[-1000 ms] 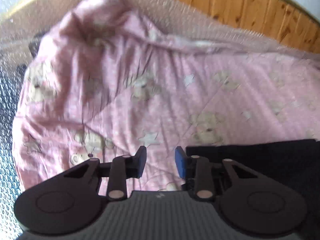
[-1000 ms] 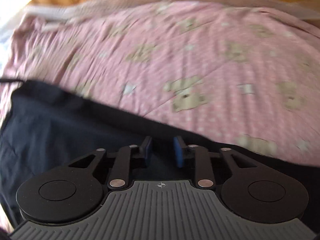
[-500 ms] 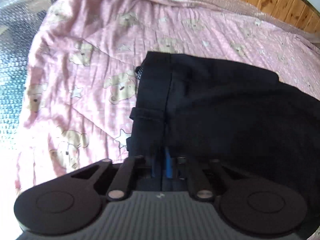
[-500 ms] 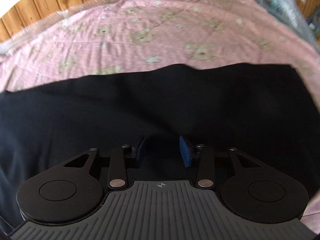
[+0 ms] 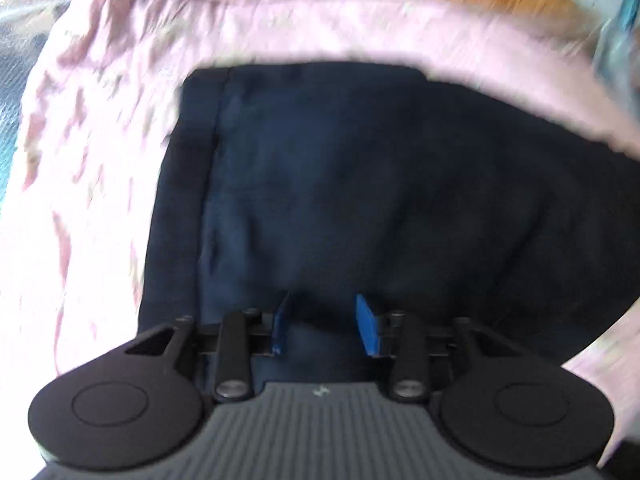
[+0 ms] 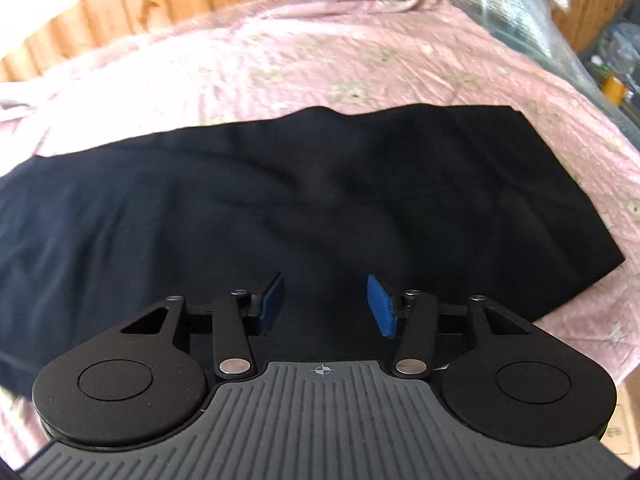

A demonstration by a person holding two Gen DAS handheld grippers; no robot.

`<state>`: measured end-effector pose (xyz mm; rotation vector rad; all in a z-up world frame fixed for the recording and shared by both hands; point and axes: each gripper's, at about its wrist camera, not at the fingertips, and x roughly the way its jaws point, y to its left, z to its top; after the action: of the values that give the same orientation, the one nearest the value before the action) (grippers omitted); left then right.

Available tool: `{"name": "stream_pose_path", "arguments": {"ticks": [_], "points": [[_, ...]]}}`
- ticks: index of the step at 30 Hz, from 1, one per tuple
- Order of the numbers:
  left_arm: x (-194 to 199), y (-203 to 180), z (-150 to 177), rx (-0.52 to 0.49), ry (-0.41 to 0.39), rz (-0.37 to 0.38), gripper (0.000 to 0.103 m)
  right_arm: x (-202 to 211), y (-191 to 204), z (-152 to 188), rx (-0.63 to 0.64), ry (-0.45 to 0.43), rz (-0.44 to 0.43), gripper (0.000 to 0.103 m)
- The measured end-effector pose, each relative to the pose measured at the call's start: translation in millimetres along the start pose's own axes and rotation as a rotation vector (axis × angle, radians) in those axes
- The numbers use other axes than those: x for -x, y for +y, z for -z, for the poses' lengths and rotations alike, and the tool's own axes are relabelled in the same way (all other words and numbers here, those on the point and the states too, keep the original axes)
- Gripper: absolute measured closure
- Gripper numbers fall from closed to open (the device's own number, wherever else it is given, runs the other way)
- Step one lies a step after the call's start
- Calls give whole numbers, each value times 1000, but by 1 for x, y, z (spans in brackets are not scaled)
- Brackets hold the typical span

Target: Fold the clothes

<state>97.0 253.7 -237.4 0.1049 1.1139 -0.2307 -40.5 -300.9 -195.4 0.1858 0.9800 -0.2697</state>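
The dark trousers [image 6: 304, 200] look folded over once, flat mid-bed on the pink quilt [image 6: 360, 60]; left claw [image 5: 324, 322] and right claw [image 6: 326, 304] have just been opening, nothing between them, so more folds probably remain.

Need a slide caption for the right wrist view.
Right gripper open above dark garment spread on pink bedspread.

dark garment [image 6: 280, 208]: 1 | pink bedspread [image 6: 360, 60]: 1 | grippers: 2
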Motion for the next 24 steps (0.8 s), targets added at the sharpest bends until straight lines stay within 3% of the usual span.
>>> {"name": "stream_pose_path", "arguments": {"ticks": [2,4,6,8,9,13,16,19,21,23,24], "points": [[2,4,6,54,15,-23,67,-2,-12,13,-3,-13,-22,42],[12,7,4,126,32,-45,68,3,-30,13,-53,-7,-46,44],[28,1,1,148,18,-77,69,19,-62,11,-145,-74,-73,42],[49,-9,-1,173,-24,-59,66,30,-105,12,-250,-161,-40,28],[57,-17,-3,194,-44,-38,62,30,-129,11,-282,-177,-15,28],[71,-79,-27,264,-81,48,61,26,-218,5,-392,-227,70,24],[68,-156,-51,252,-95,144,55,3,-256,0,-367,-178,37,24],[58,-254,-83,186,-78,250,55,-15,-277,0,-306,-134,-32,32],[50,-326,-98,123,-65,343,49,-18,-277,1,-215,-128,-44,36],[39,-397,-116,52,-38,436,42,-20,-279,0,-158,-125,-30,74],[32,-433,-126,20,-20,483,37,-21,-280,-1,-146,-121,-30,89]]}}
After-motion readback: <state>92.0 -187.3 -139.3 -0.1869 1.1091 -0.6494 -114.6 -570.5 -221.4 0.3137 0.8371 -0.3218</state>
